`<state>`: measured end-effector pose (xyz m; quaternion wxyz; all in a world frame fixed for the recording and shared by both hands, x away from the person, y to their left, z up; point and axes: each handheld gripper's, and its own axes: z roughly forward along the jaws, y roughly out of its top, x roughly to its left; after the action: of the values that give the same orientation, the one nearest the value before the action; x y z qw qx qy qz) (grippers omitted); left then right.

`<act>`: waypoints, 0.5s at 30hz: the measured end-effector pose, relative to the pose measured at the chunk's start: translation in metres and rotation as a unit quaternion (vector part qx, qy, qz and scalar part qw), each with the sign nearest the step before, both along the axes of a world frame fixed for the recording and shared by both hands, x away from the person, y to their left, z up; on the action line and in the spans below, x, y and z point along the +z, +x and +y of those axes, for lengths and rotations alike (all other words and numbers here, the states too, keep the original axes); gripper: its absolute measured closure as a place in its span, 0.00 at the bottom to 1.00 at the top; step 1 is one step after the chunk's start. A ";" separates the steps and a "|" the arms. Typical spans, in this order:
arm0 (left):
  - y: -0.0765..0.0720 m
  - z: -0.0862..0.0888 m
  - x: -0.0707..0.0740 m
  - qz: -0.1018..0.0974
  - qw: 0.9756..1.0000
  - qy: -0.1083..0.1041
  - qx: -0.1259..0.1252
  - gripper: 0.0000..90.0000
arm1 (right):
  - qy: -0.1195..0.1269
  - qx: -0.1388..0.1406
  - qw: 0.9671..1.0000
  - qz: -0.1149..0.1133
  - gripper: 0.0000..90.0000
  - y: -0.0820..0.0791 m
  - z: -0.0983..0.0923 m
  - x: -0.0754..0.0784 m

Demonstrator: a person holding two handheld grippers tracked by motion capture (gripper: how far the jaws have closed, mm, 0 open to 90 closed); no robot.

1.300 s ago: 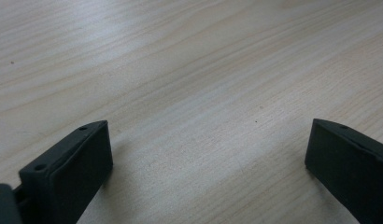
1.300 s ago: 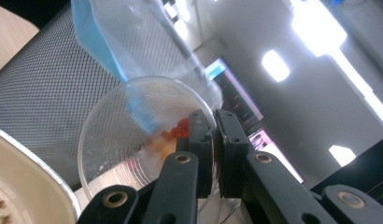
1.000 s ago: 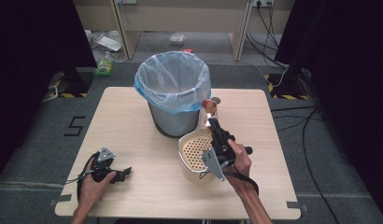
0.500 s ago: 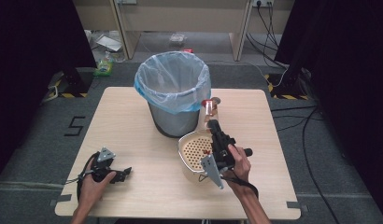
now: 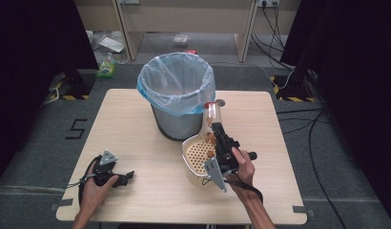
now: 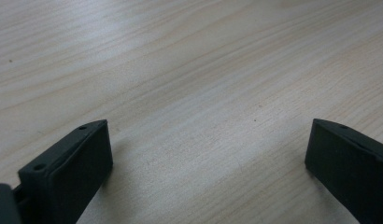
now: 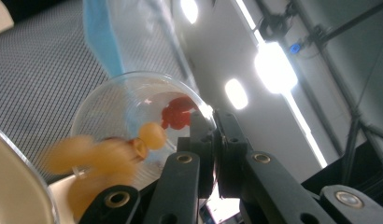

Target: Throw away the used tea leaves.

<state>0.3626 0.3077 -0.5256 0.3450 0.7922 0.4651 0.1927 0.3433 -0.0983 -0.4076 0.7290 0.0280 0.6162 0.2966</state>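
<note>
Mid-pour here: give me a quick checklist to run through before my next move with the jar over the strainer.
1. Grip on the jar: right gripper fingers are closed on the clear jar's rim. Ok.
2. Jar tilted mouth-down over the perforated strainer bowl: ok.
3. Nuts landing inside the bowl: several lie in it, none visible on the table. Ok.
4. Jar empty: a blurred clump of nuts is at the mouth in the right gripper view. Not ok.
5. Lined bin clear of the jar: they stand very close; contact cannot tell.
6. Left gripper free: open, resting on bare table. Ok.
</note>
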 end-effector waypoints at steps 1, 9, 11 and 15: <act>0.000 0.000 0.000 -0.001 1.000 0.001 0.000 0.00 | -0.002 0.001 1.000 -0.002 0.97 -0.001 0.000 -0.001; 0.000 0.000 0.000 -0.001 1.000 0.001 0.000 0.00 | -0.011 0.001 1.000 -0.014 0.97 -0.001 0.002 -0.007; 0.000 0.000 0.000 0.000 1.000 -0.002 0.001 0.00 | -0.031 0.005 0.999 -0.019 0.97 -0.005 0.005 -0.005; 0.000 0.000 0.000 0.001 1.000 -0.002 0.000 0.00 | -0.027 0.003 0.999 -0.018 0.97 -0.004 0.004 -0.004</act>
<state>0.3627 0.3078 -0.5258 0.3458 0.7916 0.4660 0.1914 0.3392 -0.0942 -0.4113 0.7394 0.0012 0.6112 0.2823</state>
